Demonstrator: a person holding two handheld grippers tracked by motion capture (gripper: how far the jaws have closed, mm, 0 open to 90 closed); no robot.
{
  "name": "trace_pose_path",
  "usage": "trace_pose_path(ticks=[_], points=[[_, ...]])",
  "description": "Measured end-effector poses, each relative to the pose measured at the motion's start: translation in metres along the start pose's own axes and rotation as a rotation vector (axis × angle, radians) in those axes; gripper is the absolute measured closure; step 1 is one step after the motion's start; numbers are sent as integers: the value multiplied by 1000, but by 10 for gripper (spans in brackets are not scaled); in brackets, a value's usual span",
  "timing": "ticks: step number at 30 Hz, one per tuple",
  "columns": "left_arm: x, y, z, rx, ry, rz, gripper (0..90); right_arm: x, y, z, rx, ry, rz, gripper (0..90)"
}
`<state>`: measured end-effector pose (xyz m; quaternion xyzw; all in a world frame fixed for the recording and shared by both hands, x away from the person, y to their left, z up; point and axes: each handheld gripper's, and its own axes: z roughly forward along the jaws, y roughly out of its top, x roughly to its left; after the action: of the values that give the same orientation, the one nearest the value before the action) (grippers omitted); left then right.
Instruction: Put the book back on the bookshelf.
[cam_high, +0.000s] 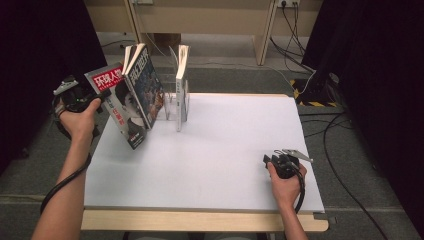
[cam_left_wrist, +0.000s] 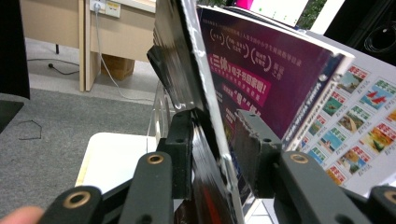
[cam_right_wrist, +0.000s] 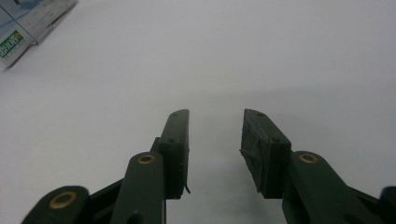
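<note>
**Black tools, bare forearms**

Each tool is black, with brass-coloured pivot rivets, small screws in the jaw pads, a grey three-cornered plate on top and a black trailing cable. No sleeves cover the forearms.

Grey carpet, wood desk w/ cables behind.

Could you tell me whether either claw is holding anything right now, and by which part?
The left claw straddles the magazine's edge without clearly clamping it; the right claw is open and empty.
</note>
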<state>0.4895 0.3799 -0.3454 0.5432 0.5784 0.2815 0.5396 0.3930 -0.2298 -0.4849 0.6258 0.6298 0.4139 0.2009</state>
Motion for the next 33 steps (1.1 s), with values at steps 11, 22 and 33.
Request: trace_pose_path(ticks=[11,22,33], points=[[-4,-9,16,49,6,-29,701,-2,0,0,5,2,2,620],[-14,-2,15,103,3,-39,861,-2,0,0,20,0,19,619],[-18,0,-1,69,-4,4,863,-2,0,-1,6,0,8,620]])
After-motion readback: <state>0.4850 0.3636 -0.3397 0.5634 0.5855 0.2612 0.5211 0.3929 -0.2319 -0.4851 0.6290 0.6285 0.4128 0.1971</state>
